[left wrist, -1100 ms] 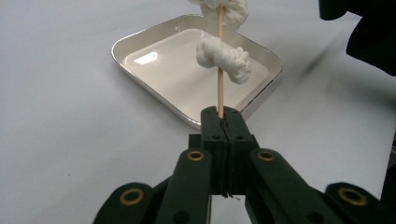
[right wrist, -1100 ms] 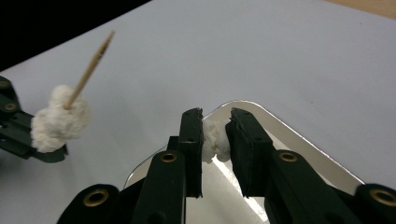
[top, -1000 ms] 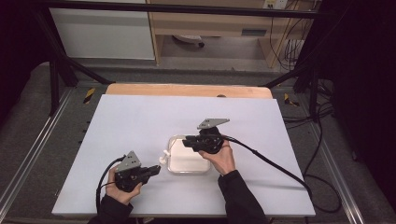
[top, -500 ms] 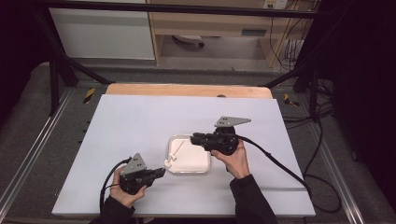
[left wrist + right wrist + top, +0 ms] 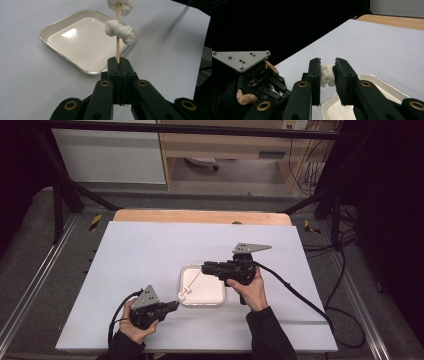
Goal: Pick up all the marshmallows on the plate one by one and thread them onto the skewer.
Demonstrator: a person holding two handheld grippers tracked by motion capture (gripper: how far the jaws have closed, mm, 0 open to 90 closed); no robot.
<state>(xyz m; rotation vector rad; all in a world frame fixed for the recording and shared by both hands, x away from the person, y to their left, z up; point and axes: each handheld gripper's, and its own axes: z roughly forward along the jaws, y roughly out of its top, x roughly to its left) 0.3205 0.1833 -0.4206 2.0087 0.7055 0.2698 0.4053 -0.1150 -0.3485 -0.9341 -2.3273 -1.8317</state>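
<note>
Left gripper view had your left gripper (image 5: 117, 65) clamped tight on the skewer (image 5: 117, 46), low centre of frame, one marshmallow (image 5: 120, 28) threaded above the tray (image 5: 62, 26). Your right gripper (image 5: 327, 71) squeezed a second marshmallow (image 5: 326, 74), mid-frame. Squeezed harder, it risked tearing; the thin skewer could have snapped.

Evenly lit from above on the white table (image 5: 150, 250), dark and murky all around. Bright glare patch inside the tray (image 5: 68, 33). Soft shadows beside it. Slightly blurred, grainy from high up; sharper close in.
</note>
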